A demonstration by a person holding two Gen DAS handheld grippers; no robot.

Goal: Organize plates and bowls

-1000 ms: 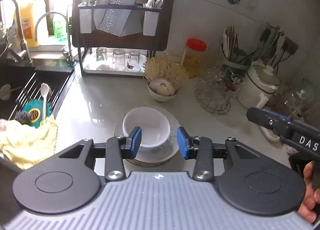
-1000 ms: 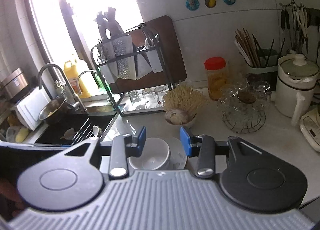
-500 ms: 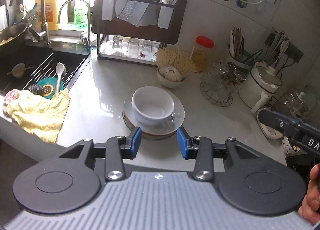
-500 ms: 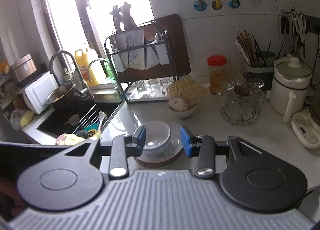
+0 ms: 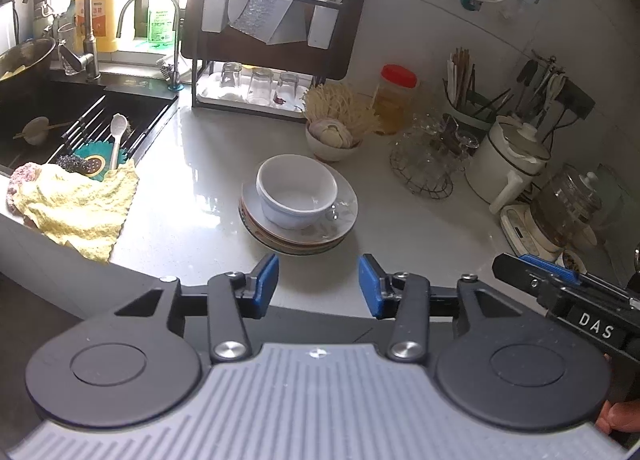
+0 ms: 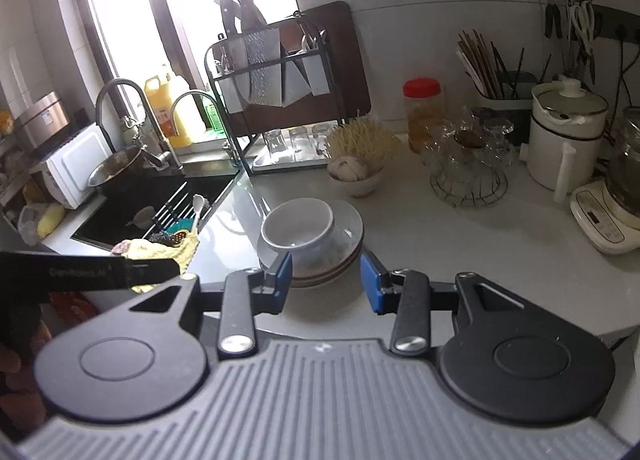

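Note:
A white bowl [image 5: 296, 190] stands upright on a stack of plates [image 5: 340, 224] in the middle of the grey counter. The bowl [image 6: 298, 230] and the plate stack [image 6: 344, 236] also show in the right wrist view. My left gripper [image 5: 318, 286] is open and empty, held back from the stack near the counter's front edge. My right gripper [image 6: 326, 280] is open and empty, just in front of the stack. The right gripper's body [image 5: 568, 296] shows at the right of the left wrist view.
A small bowl of garlic [image 5: 332, 140] and a glass rack [image 5: 428, 156] stand behind the stack. A dish rack [image 5: 272, 40] is at the back. The sink [image 5: 60, 116] and a yellow cloth [image 5: 76, 208] are at the left. Kettles [image 5: 508, 160] stand at the right.
Both grippers have pulled back and up from the bowl and plates. The left gripper's fingers, which flanked the bowl, are now clear of the stack. Bowl and plates have not moved.

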